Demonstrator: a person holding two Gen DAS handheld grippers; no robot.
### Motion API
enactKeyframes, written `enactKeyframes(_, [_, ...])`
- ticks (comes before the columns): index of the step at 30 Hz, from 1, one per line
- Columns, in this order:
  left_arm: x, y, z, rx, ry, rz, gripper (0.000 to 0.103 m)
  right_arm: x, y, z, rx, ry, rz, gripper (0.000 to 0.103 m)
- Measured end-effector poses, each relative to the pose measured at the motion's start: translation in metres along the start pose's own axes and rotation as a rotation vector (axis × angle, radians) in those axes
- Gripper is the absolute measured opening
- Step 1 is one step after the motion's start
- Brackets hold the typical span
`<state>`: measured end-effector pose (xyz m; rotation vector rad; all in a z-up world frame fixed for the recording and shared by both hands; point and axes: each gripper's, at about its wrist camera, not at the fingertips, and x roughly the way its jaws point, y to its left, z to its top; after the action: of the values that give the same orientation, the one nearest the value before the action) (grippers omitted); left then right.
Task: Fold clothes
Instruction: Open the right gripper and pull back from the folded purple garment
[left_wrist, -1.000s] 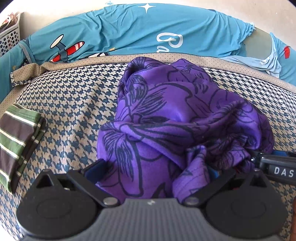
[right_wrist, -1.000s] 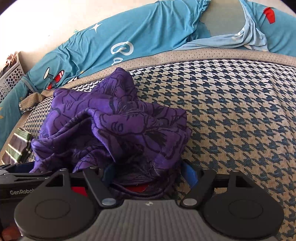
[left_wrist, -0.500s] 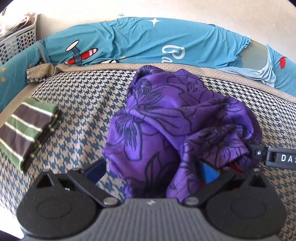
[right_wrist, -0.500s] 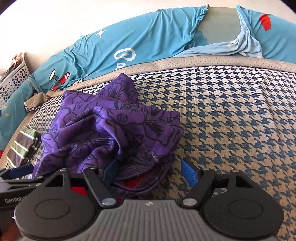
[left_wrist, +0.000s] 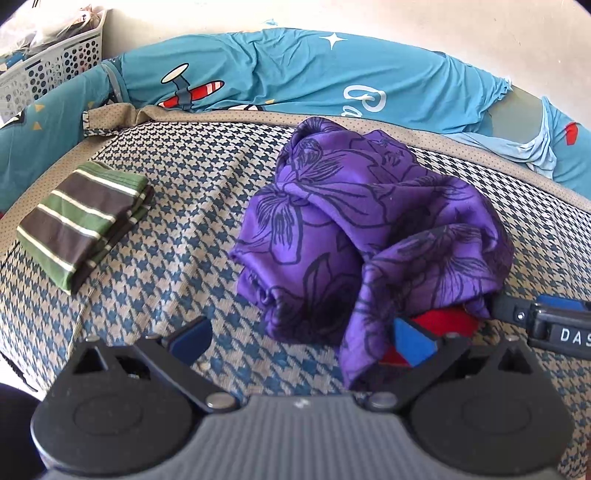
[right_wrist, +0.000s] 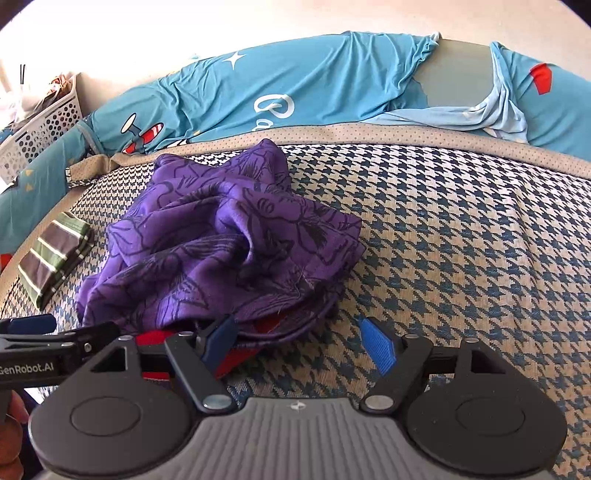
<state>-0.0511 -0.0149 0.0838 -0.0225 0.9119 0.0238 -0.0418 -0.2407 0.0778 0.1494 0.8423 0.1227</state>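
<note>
Purple garment (left_wrist: 369, 229) now lies mostly clear of both grippers' spread fingers (left_wrist: 190, 338).

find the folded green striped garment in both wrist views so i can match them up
Left wrist view: the folded green striped garment lies at the left, on the houndstooth cover, well left of the purple floral garment.
Right wrist view: it sits small at the far left edge, again left of the purple floral garment.
Shared landmark: the red and white airplane print on the teal sheet behind.
</note>
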Motion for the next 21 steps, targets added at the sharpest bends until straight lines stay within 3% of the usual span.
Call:
enactKeyframes(5, [-0.009, -0.004, -0.01, 0.03, 0.01, 0.023, 0.103, -0.003, -0.001, -0.007, -0.003, 0.012, -0.002, 0.075])
enactKeyframes(15, [-0.007, -0.015, -0.032, 0.047, 0.059, 0.024, 0.103, 0.005, -0.008, -0.03, 0.034, 0.123, -0.052, 0.075])
enactKeyframes(21, [-0.006, -0.016, -0.038, 0.022, 0.078, 0.028, 0.103, 0.007, -0.006, -0.037, 0.016, 0.154, -0.078, 0.076])
